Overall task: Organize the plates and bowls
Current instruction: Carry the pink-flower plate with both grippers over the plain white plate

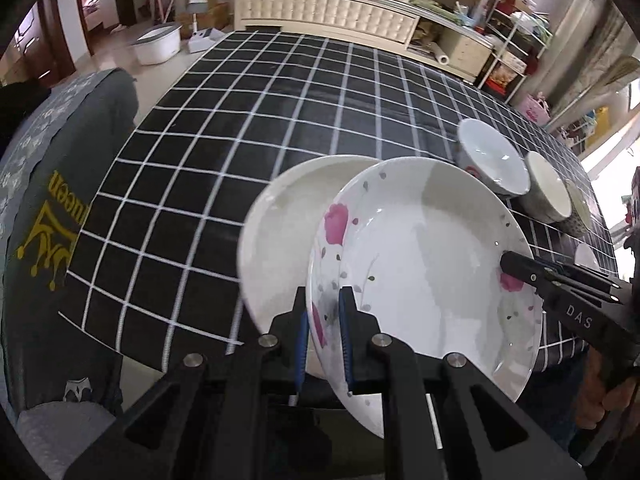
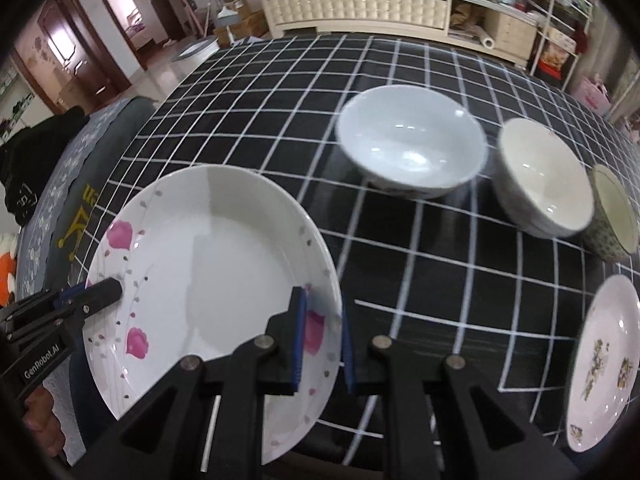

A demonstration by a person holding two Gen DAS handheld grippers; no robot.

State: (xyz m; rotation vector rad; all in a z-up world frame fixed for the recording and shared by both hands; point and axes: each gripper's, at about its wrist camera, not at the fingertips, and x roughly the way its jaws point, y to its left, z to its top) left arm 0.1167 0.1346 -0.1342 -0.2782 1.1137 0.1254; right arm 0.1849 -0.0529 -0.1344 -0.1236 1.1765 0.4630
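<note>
The pink-flowered plate [image 1: 420, 272] is held up above the near edge of the tabletop [image 1: 248, 132], which is covered in a black cloth with a white grid, and both grippers grip it at once. The left gripper [image 1: 324, 336] has its jaws narrowed onto the plate's left rim, one blue pad on each face of the rim, and the right gripper [image 2: 322, 344] clamps the opposite rim in the same way. In the left wrist view the plate tilts with its white face toward the camera, and the tip of the right gripper shows at its far rim. Just behind the flowered plate, toward the left, a plain white plate [image 1: 276, 236] is partly hidden by it; whether the two touch cannot be told. Beyond the flowered plate to the right, three bowls stand in a row on the cloth: a pale blue-white bowl [image 2: 412, 140] nearest it, a cream bowl [image 2: 544, 176] just beside that, and a speckled bowl [image 2: 616, 216] at the end of the row, close against the cream one. Well to the right of the flowered plate, at the near edge of the tabletop, lies a small plate with a floral print [image 2: 600, 364]. To its left a grey cushioned seat [image 1: 52, 208] with a yellow crown logo sits beside the tabletop.
</note>
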